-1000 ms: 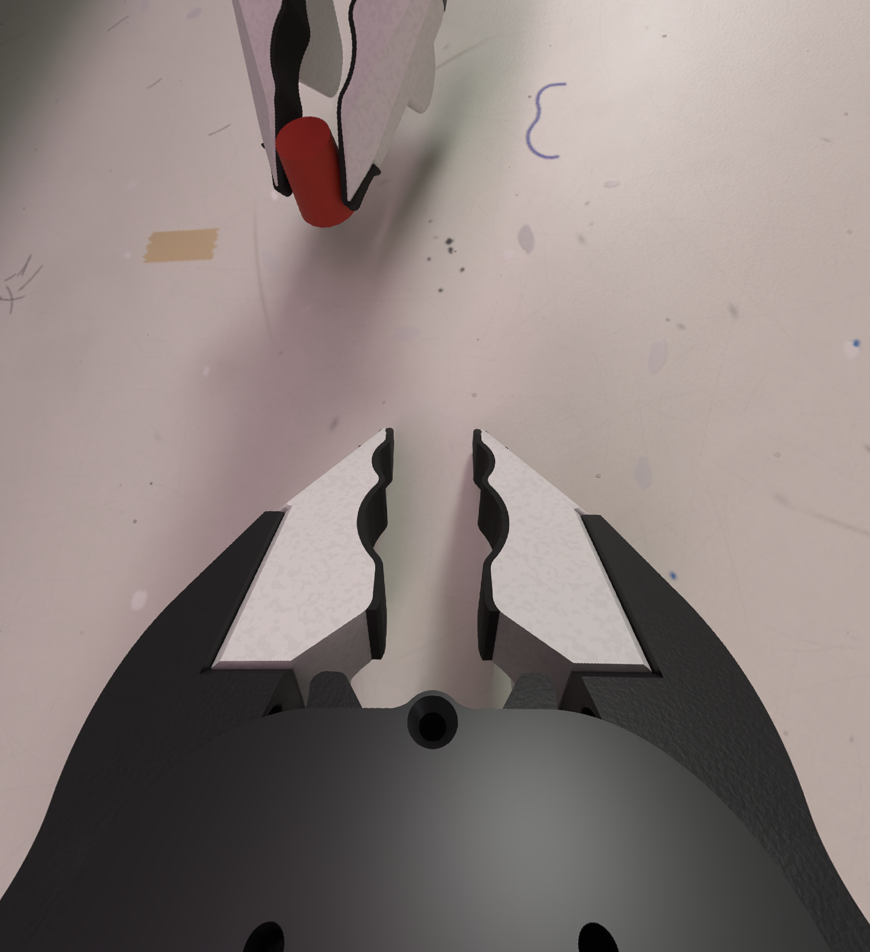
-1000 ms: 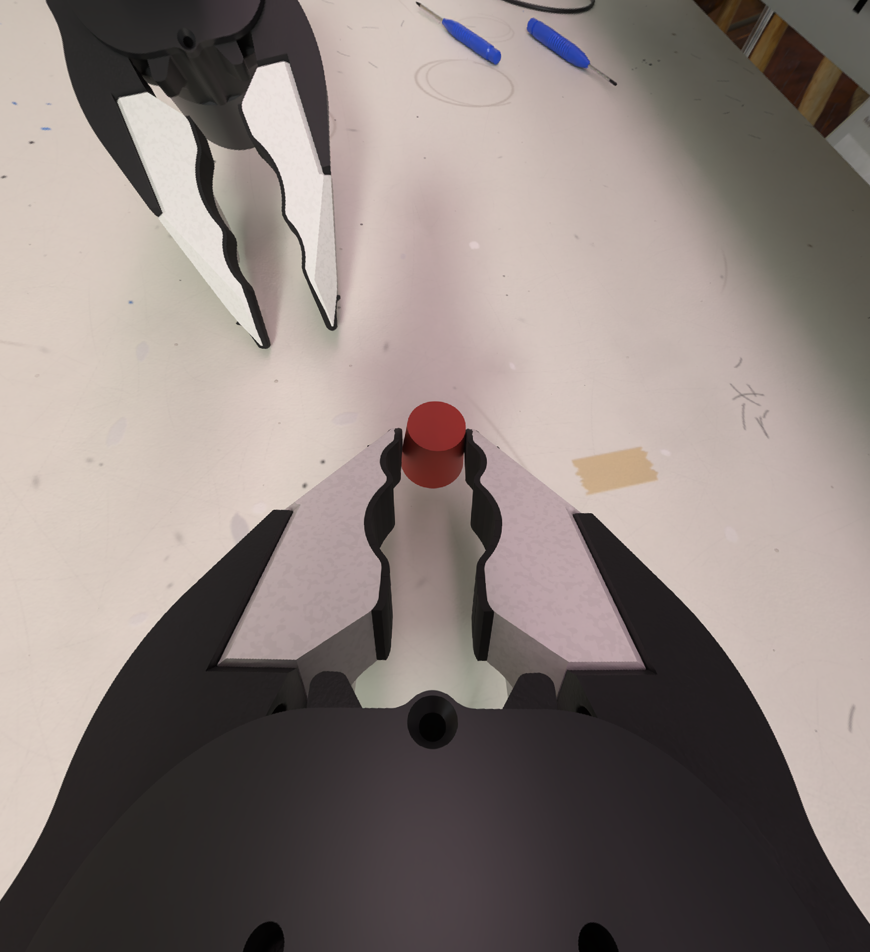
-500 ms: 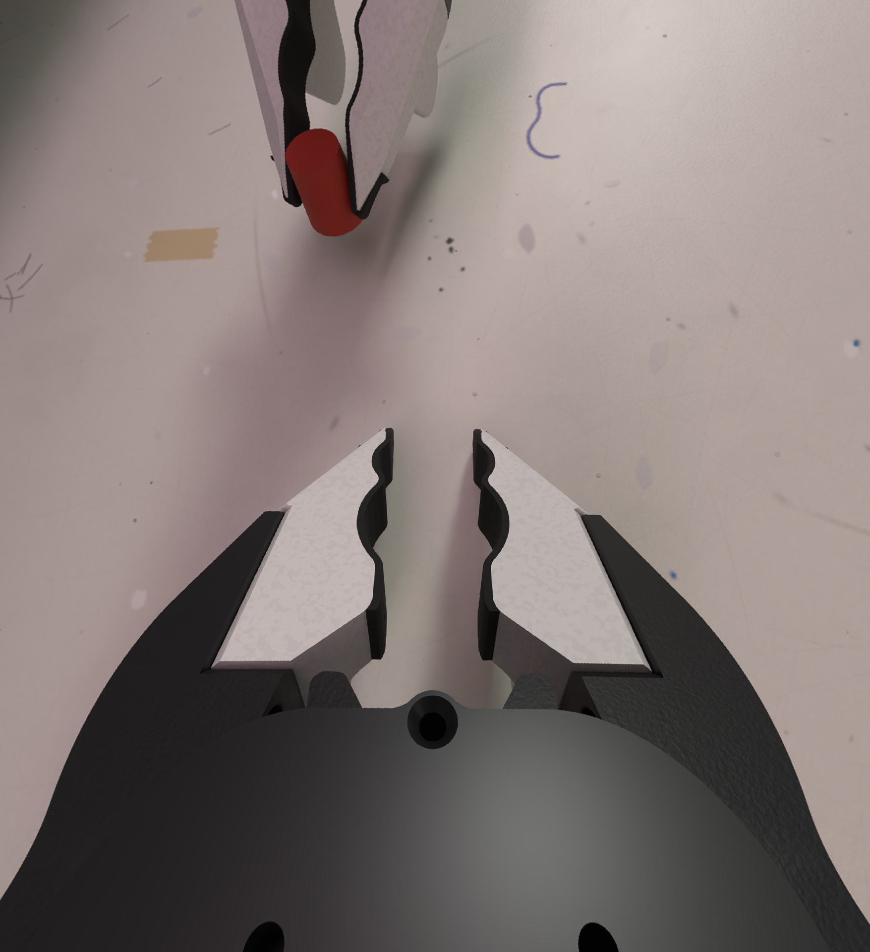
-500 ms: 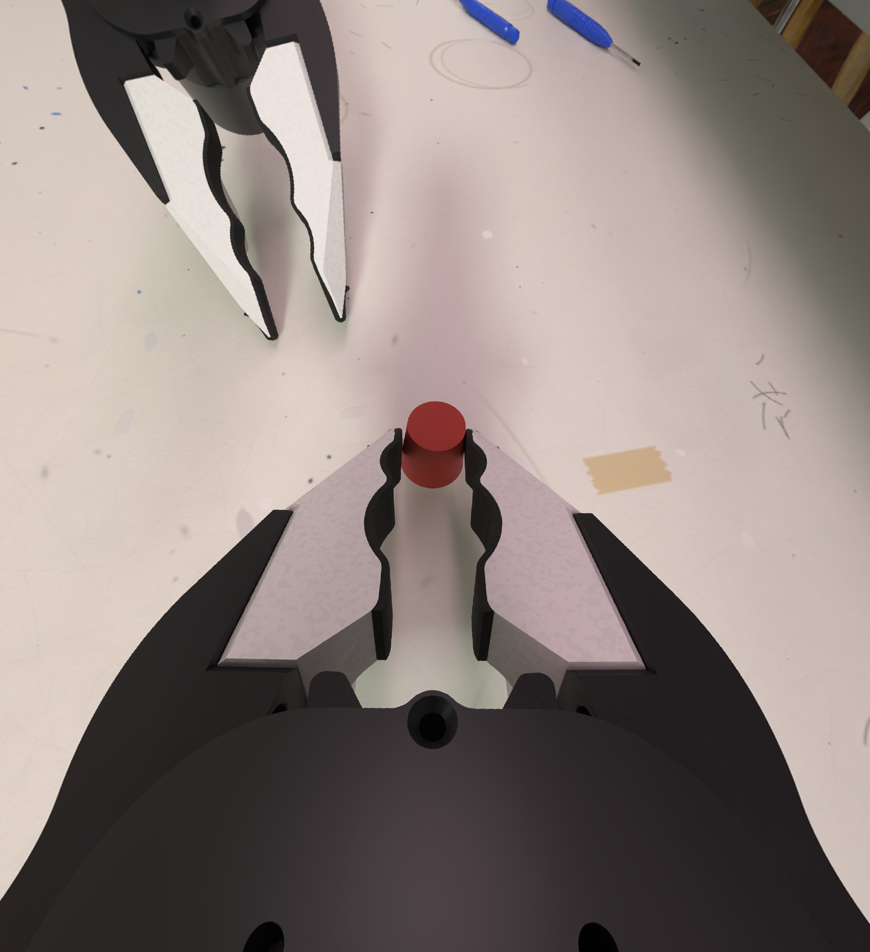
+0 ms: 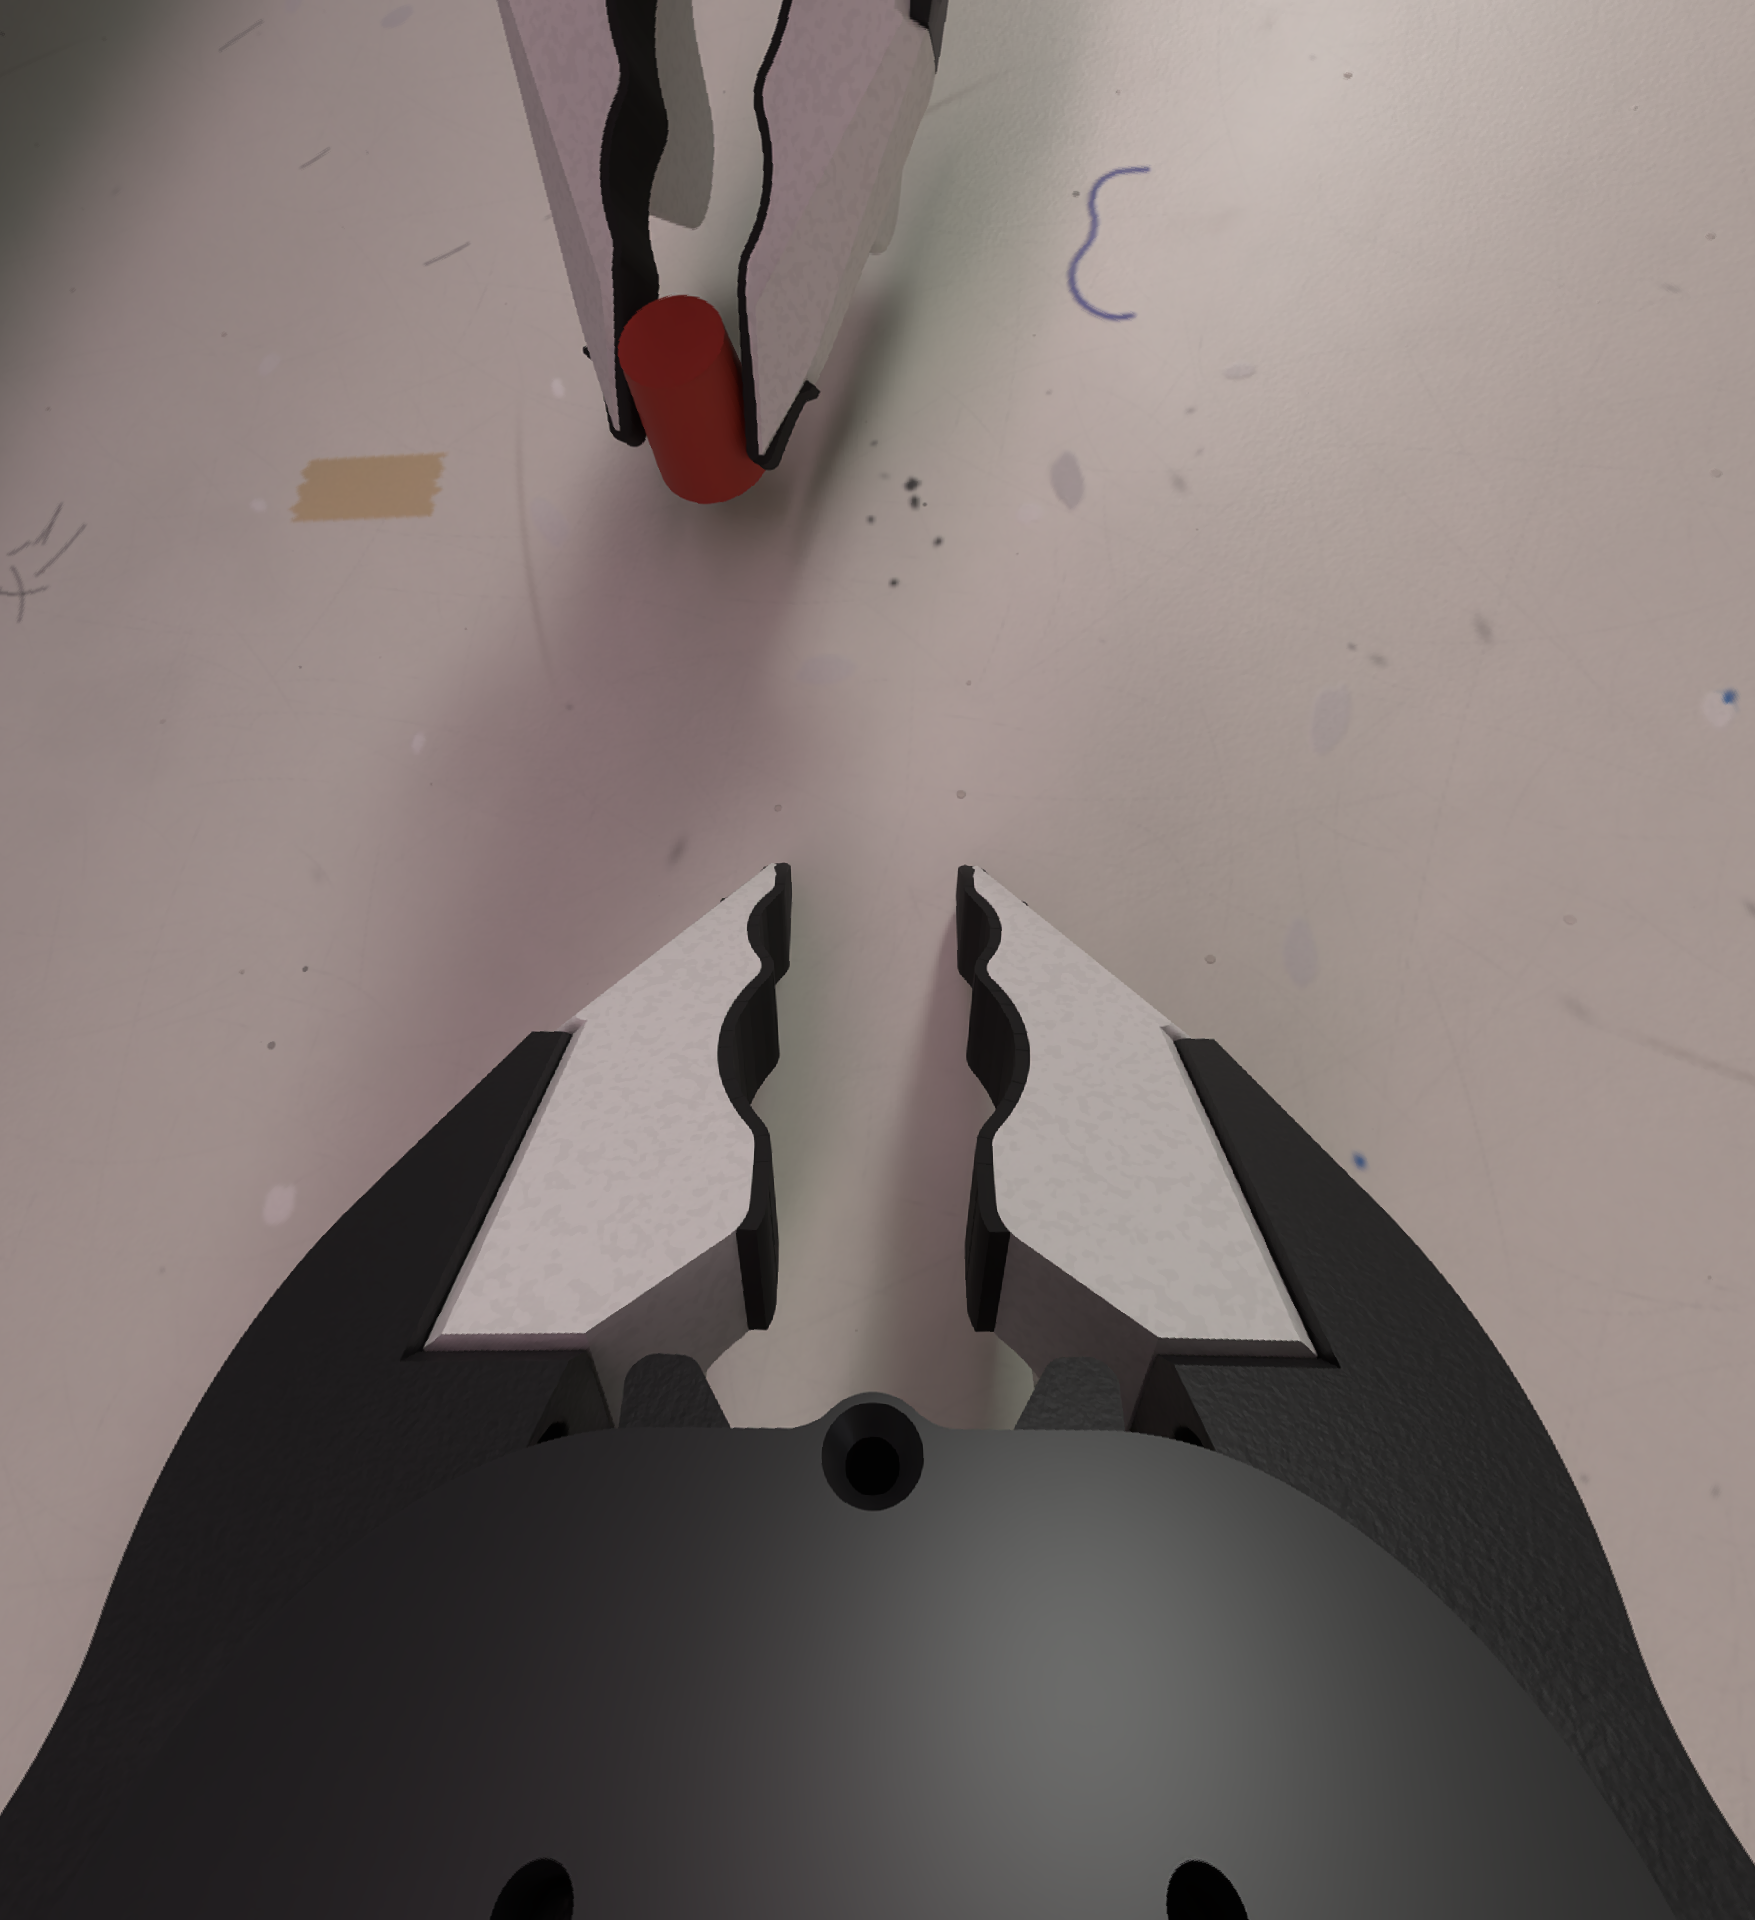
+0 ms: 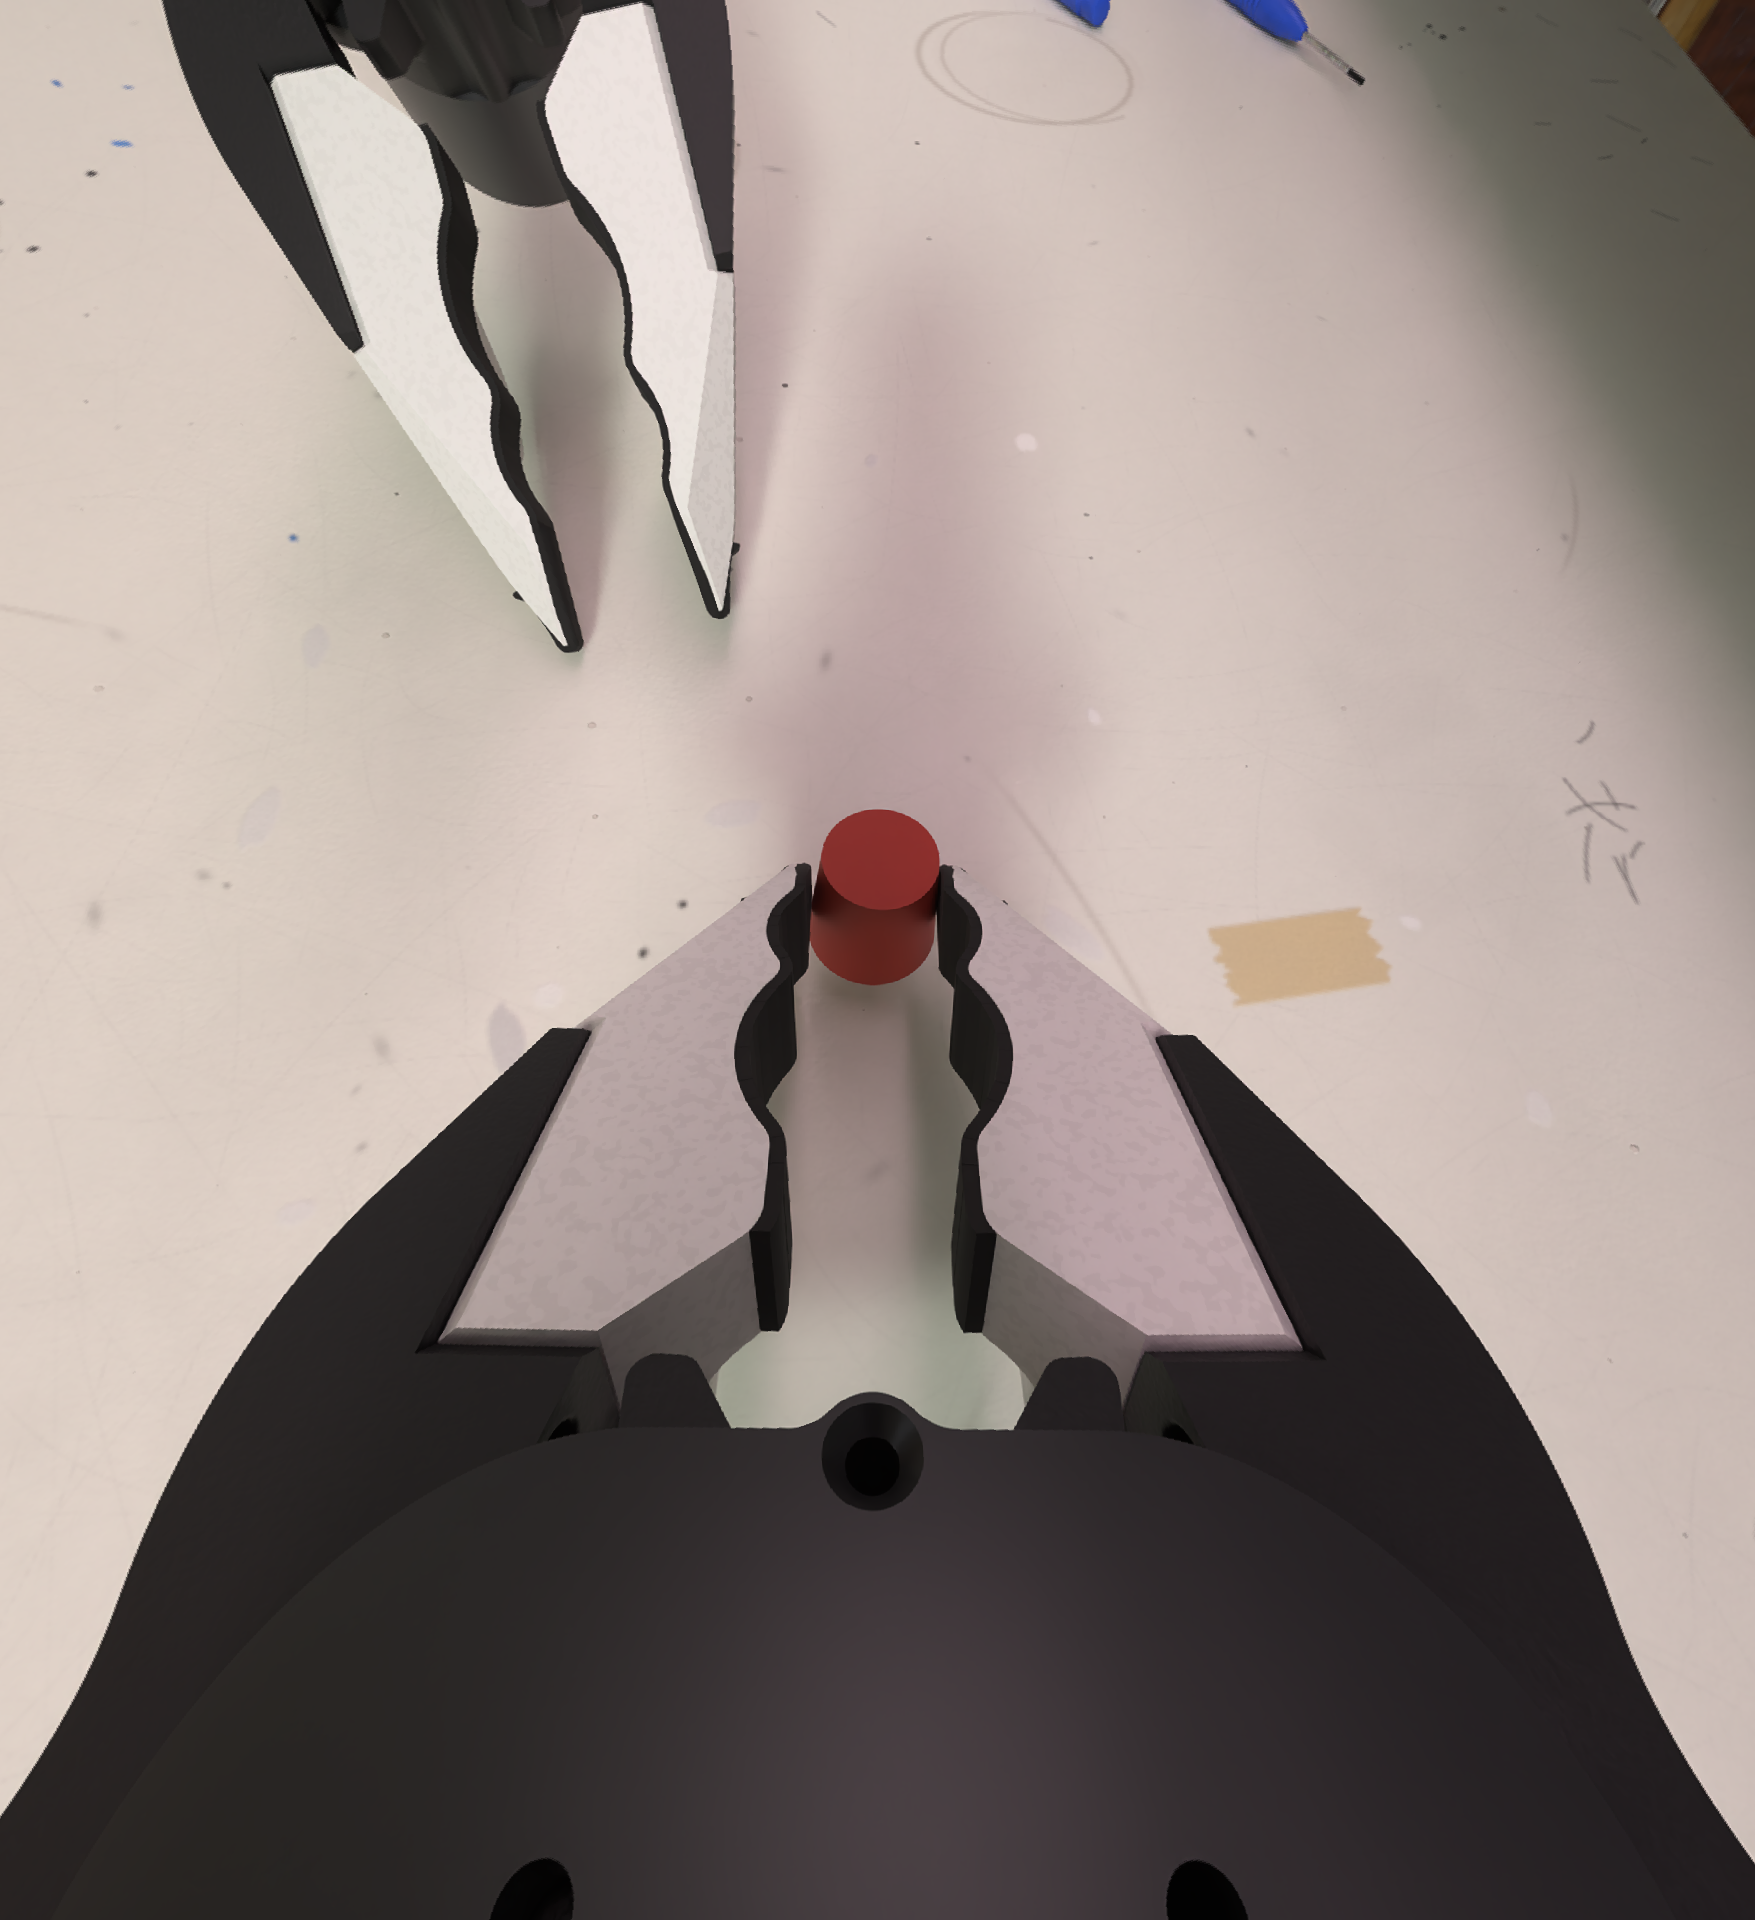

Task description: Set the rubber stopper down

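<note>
While the rubber stopper [image 6: 875, 896] is sitting clamped between the very tips of the right gripper [image 6: 875, 883], the setting-down is, as I judge it, not yet finished: the carrying looks done or nearly so, and the last lowering and the letting-go are what is remaining. In the right wrist view the red cylinder is standing on end nearest the camera, one flat face turned up toward it, both black inner edges of the fingers pressing its sides, with pale table [image 6: 1268, 582] showing under and beyond it. Whether its bottom is already touching the table I cannot tell; in the left wrist view its lower end [image 5: 698, 400] is poking out just past the fingertips, with a soft shadow close beneath, so I am taking it to be very near the surface.

That gripper is pointing steeply down at the table. To the right of the stopper, a strip of tan tape [image 6: 1299, 954] is lying flat. Farther off and to the left, the left gripper [image 6: 644, 623] is hanging tips-down with its fingers apart and nothing between them, well clear of the stopper. At the far edge two blue screwdrivers [image 6: 1268, 16] are lying on the table.
</note>
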